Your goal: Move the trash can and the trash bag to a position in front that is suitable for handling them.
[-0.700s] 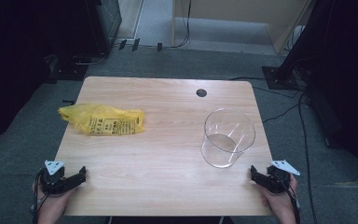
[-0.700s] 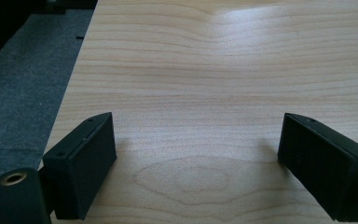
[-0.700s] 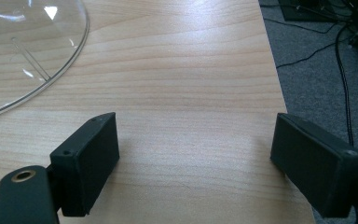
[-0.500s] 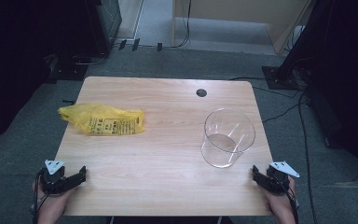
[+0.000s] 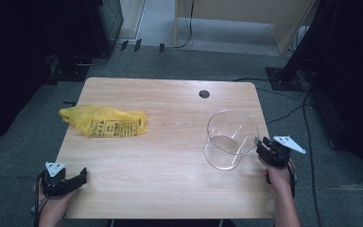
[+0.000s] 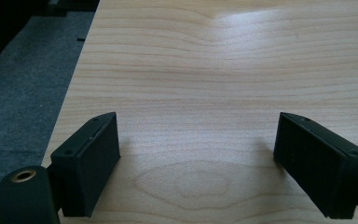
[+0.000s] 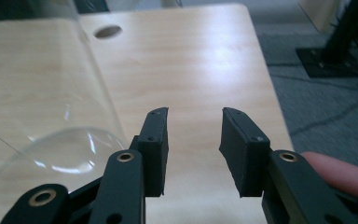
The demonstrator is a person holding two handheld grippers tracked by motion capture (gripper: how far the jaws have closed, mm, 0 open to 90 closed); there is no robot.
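Observation:
A clear glass container (image 5: 231, 139) stands on the right half of the wooden table (image 5: 170, 156); its wall fills the left of the right gripper view (image 7: 42, 116). My right gripper (image 5: 261, 145) hovers just right of its lower wall, and its jaws (image 7: 195, 116) stand open with a narrow gap and only bare wood between them. A crumpled yellow plastic bag (image 5: 104, 122) lies at the left. At the front left corner my left gripper (image 5: 81, 175) rests low over the table, its jaws (image 6: 198, 123) wide open and empty.
A round cable hole (image 5: 204, 94) sits near the table's far edge, also seen in the right gripper view (image 7: 107, 31). Grey carpet, cables and dark stands surround the table. The right table edge (image 5: 264, 142) runs just under my right gripper.
My right hand has moved away from the front right corner, forward along the table's right edge, to beside the glass container. The left gripper has stayed put.

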